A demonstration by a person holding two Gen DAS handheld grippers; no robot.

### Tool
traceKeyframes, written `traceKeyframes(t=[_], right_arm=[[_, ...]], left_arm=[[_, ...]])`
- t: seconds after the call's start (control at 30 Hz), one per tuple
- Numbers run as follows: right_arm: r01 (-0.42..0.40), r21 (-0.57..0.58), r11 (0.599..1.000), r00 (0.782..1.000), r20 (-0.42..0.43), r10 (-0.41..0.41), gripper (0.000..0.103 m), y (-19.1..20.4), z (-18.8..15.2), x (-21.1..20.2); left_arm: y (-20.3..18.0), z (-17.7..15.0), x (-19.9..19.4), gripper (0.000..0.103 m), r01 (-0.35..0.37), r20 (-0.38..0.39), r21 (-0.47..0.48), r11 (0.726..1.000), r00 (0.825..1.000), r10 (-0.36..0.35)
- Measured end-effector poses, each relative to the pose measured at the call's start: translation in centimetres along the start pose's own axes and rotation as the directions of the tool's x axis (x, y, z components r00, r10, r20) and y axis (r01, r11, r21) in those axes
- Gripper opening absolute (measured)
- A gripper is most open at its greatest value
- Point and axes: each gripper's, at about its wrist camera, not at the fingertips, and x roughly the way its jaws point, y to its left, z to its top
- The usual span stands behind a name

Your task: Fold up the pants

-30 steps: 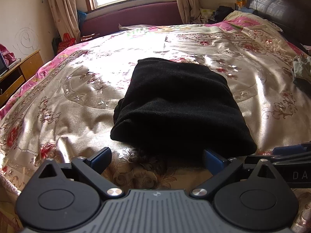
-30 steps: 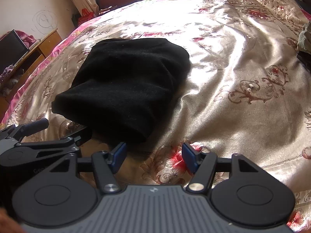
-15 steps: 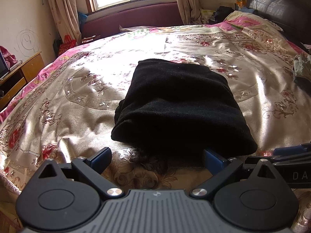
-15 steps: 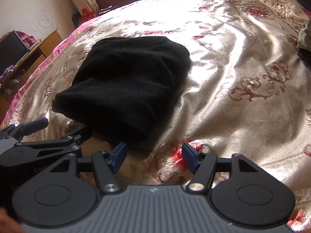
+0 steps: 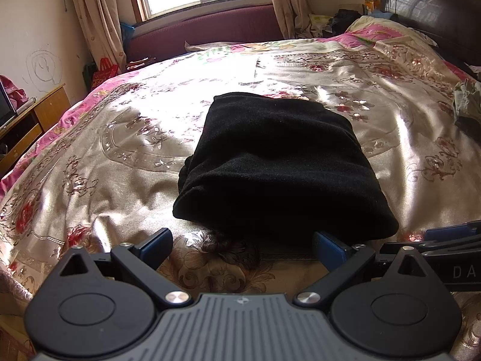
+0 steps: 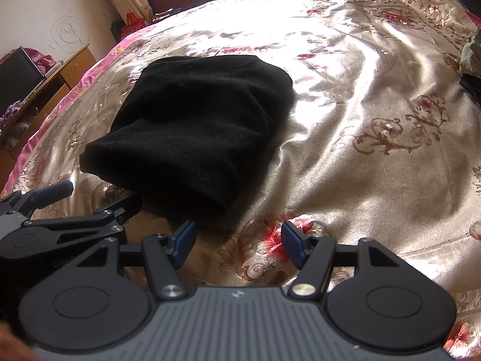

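Note:
The black pants lie folded into a thick rectangular bundle on the floral satin bedspread; they also show in the right wrist view. My left gripper is open and empty, just in front of the bundle's near edge. My right gripper is open and empty, at the bundle's near right corner, over bare bedspread. The left gripper also shows at the left of the right wrist view.
A wooden side cabinet stands left of the bed, a dark headboard at the far right. A crumpled grey-green garment lies at the bed's right edge. A maroon bench sits under the window.
Both grippers have drawn back slightly from the bundle; the view has shifted a little. The pants have not moved and both grippers stay open.

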Motion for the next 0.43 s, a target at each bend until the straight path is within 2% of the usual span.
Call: traceKeyframes(t=[0.43], right_arm=[[-0.005,0.002,1.0,1.0,0.003,0.005,0.064,-0.04,-0.32,-0.04]], left_arm=[[-0.16,-0.09,-0.3,0.103,-0.012,0.021,0.013,1.0,1.0,0.012]])
